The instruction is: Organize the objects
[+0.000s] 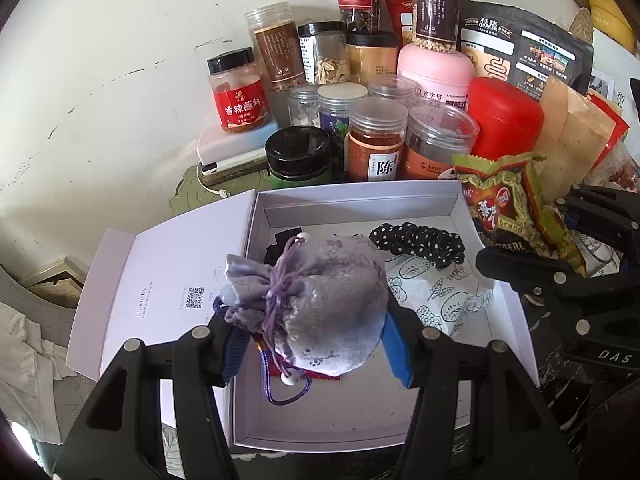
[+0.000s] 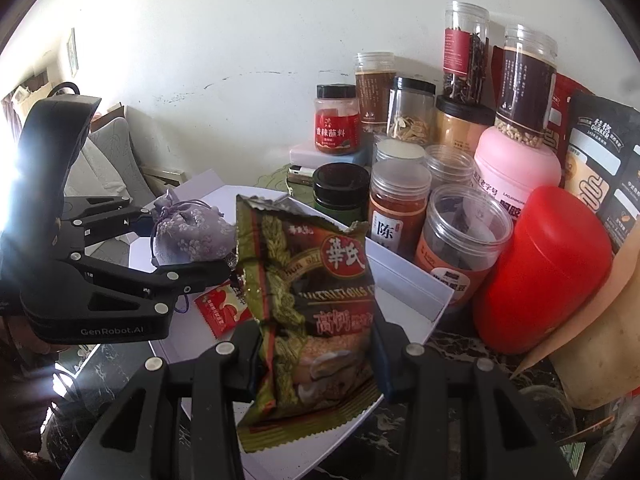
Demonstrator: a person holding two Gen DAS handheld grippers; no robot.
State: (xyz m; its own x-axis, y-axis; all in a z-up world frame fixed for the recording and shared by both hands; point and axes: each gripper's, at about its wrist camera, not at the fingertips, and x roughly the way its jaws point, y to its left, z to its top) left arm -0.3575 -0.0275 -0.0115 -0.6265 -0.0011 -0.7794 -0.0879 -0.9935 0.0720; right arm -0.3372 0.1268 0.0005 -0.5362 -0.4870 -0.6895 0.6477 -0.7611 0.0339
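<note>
Many jars (image 1: 376, 144) crowd the dark table (image 2: 452, 332) against a scuffed white wall (image 1: 120, 60).

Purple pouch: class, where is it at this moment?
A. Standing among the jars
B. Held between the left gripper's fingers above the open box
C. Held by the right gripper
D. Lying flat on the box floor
B: the purple pouch sits clamped in the left gripper over the white box, while the right gripper holds a cereal packet.
</note>
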